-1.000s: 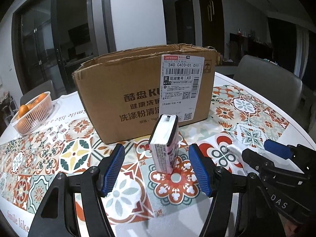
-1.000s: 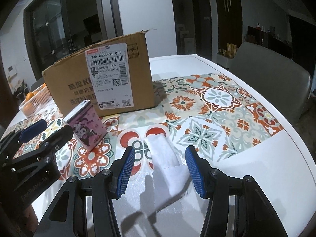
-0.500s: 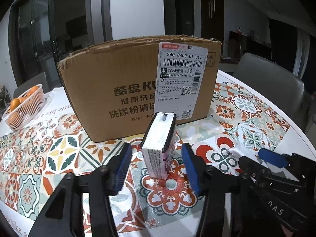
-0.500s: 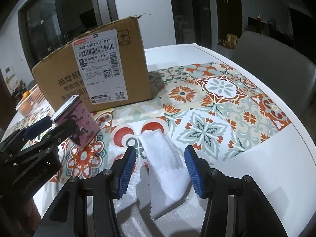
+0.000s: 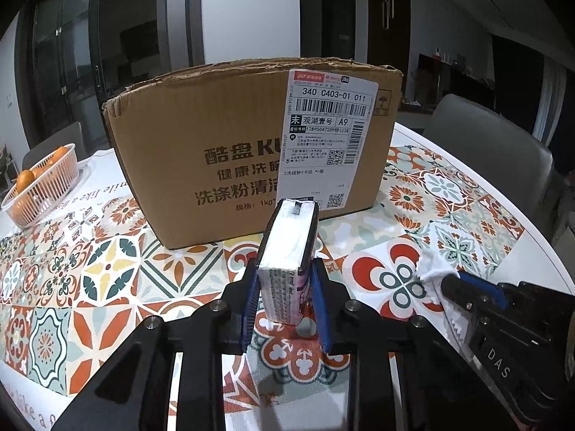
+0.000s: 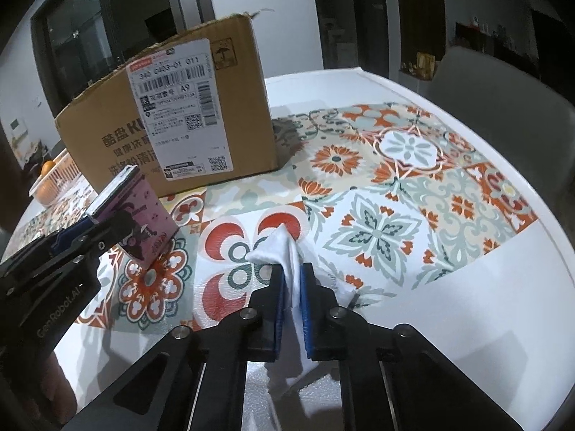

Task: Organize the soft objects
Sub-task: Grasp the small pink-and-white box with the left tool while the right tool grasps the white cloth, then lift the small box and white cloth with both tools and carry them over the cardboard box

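Left wrist: left hand-held gripper (image 5: 285,307) just closing, pinching upright tissue pack (image 5: 287,262), long axis vertical; right hand-held gripper (image 6: 291,300) clamps white cloth (image 6: 284,255).

The surface (image 5: 503,262) is white with a tile pattern of orange, red, green and yellow flowers. The box (image 5: 201,122) is brown with dark letters and a white label (image 5: 323,136) with black bars. The tissue pack (image 5: 287,251) is white on top, purple and pink on its side. The cloth (image 6: 287,251) is white. Both grippers are black with blue pads (image 5: 320,309). The basket (image 5: 54,179) is white and holds orange fruit (image 5: 25,179)
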`<state>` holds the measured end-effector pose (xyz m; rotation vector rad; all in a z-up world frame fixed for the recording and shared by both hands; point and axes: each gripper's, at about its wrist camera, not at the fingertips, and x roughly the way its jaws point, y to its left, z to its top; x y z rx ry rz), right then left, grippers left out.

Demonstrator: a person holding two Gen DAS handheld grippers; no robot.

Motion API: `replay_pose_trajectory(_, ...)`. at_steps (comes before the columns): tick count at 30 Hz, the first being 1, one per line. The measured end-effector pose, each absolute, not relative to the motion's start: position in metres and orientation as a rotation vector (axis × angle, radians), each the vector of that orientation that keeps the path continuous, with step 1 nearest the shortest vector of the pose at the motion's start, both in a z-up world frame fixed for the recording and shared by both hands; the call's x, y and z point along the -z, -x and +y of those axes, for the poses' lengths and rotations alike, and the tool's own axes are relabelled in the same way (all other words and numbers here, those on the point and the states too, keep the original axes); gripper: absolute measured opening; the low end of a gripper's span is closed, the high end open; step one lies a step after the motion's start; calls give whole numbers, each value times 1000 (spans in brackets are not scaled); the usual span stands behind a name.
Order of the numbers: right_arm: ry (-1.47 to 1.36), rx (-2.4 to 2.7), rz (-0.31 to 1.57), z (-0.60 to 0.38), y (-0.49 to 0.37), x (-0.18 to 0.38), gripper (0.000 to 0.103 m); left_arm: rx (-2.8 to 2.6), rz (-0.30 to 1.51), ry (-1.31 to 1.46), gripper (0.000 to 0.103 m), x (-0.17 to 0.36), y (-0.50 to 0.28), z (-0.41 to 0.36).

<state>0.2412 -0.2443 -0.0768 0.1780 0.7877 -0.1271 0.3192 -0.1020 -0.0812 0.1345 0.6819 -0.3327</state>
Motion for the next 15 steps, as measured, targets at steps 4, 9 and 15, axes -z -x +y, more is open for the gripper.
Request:
replay_pose_trajectory(4, -166, 116, 764, -242, -236, 69, 8, 333, 677, -127, 27, 75, -312, -100)
replay_pose_trajectory(9, -168, 103, 737, -240, -230, 58, 8, 324, 652, -129, 27, 62, -301, -97)
replay_pose_trajectory(15, -163, 90, 697, -237, -221, 42, 8, 320, 630, -124, 27, 47, -288, -93)
